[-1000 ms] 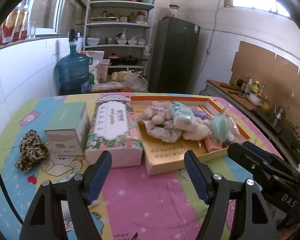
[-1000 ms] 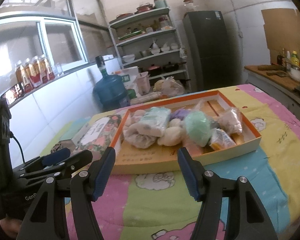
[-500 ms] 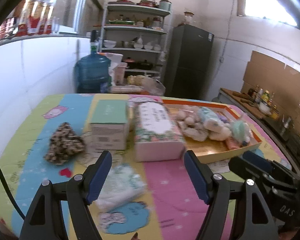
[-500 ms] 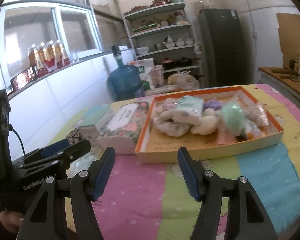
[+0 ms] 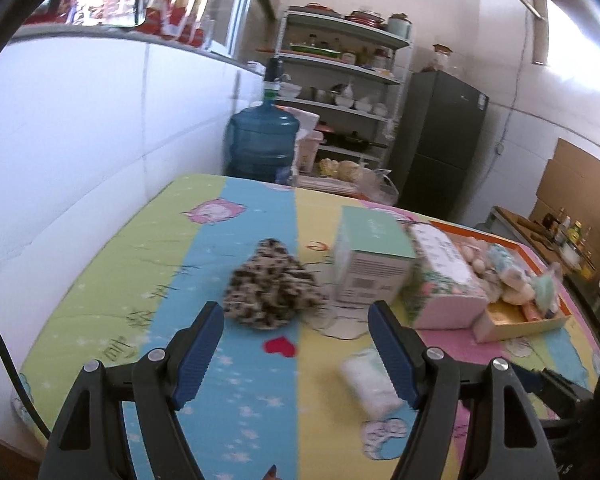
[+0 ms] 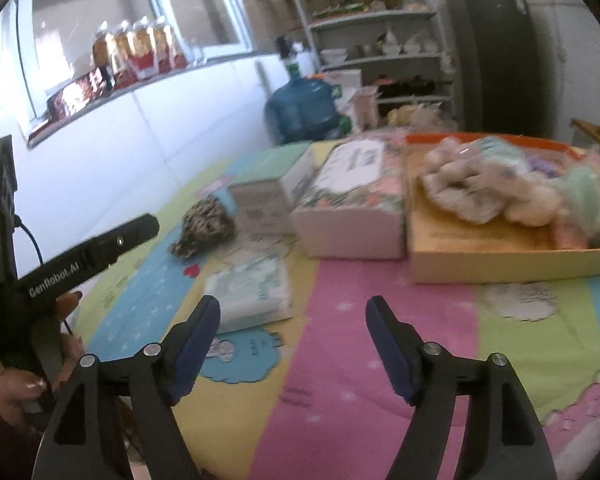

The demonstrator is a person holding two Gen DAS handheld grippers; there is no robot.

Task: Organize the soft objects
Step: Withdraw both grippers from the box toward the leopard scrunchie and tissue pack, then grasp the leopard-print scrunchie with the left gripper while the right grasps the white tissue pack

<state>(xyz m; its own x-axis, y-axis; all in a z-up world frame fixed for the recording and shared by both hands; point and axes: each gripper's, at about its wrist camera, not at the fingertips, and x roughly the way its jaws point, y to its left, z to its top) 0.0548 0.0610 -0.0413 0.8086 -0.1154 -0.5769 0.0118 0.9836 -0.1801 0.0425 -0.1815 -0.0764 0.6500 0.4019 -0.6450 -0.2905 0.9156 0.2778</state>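
both grippers are reaching for the loose soft things on the bright blanket [image 5: 260, 208], so this looks like the start of a pick-up. the left gripper [image 5: 296, 348] has its jaws wide apart and nothing in them. it points at the spotty fluffy thing [image 5: 270, 294], which lies just past its tips, near the mint box [image 5: 370, 262]. the right gripper [image 6: 294, 342] has just been opening its jaws, and nothing is between them either. the white soft pack [image 6: 252, 290] lies just in front of its left finger [image 6: 196, 344].

i think each gripper next has to come down over its soft thing, with one finger on each side, and then squeeze. the pack is flat and squashy, so a low grab would work best.

the orange tray [image 6: 512, 266] sits well off to the right and is already heaped with soft toys [image 6: 488, 192]. the flowery box [image 6: 352, 204] stands between the mint box and the tray, so a carry to the tray has to go over or around it. the two grippers are close together, and they could bump.
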